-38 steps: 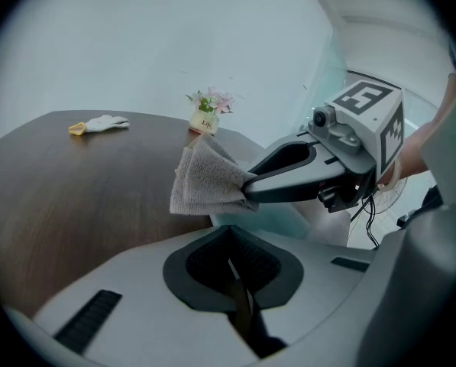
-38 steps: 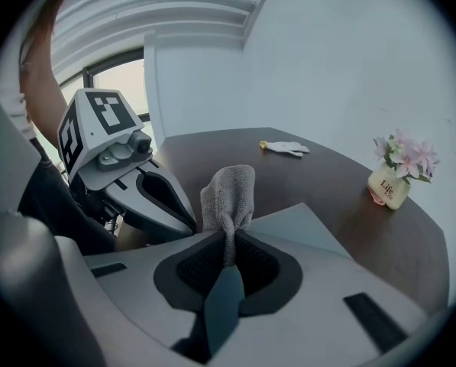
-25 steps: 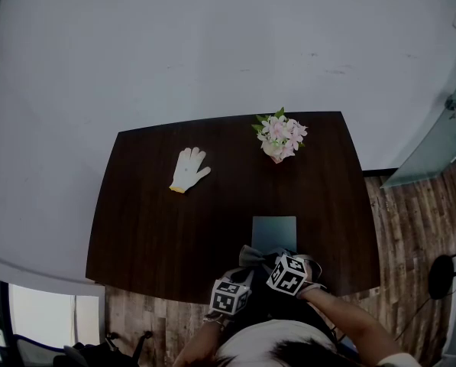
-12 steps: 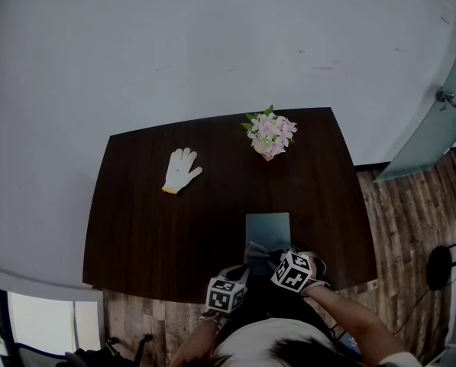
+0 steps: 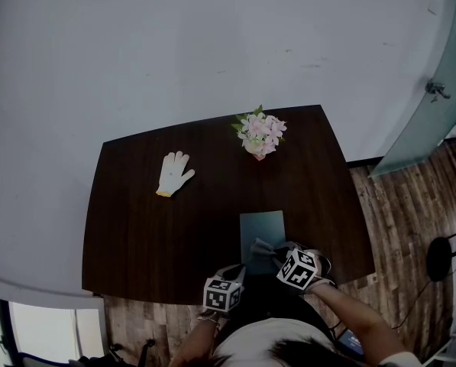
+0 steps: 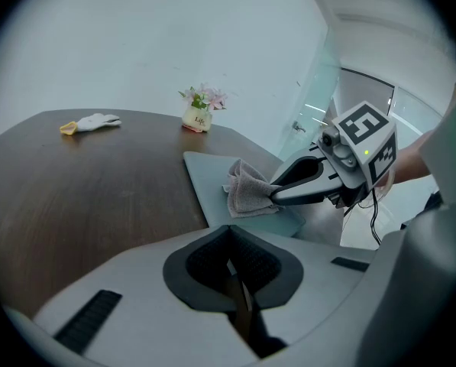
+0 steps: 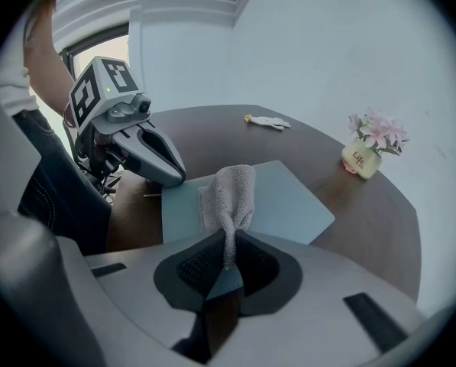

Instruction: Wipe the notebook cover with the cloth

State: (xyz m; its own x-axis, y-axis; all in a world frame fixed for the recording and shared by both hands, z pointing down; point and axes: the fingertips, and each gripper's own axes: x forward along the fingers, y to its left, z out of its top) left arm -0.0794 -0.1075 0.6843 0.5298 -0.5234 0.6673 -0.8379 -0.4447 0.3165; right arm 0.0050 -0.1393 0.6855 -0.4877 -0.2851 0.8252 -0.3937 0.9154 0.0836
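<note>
Two grippers meet at the desk's (image 5: pixel 151 228) near edge in our head view: the left gripper (image 5: pixel 235 271) and the right gripper (image 5: pixel 272 252), which is over a grey notebook (image 5: pixel 262 222). A glove (image 5: pixel 173 173) and flowers (image 5: pixel 259 134) lie toward the far edge. Our left gripper view shows jaws pressed together, empty. Our right gripper view shows jaws clamping a cloth (image 7: pixel 228 196) that rests on the notebook.

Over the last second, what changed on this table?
The right gripper, shut on the cloth, seems to have slid it slightly rightward along the notebook's near edge; the head camera also shifted. The left gripper stayed shut and empty beside the notebook; glove and flowers unmoved.
</note>
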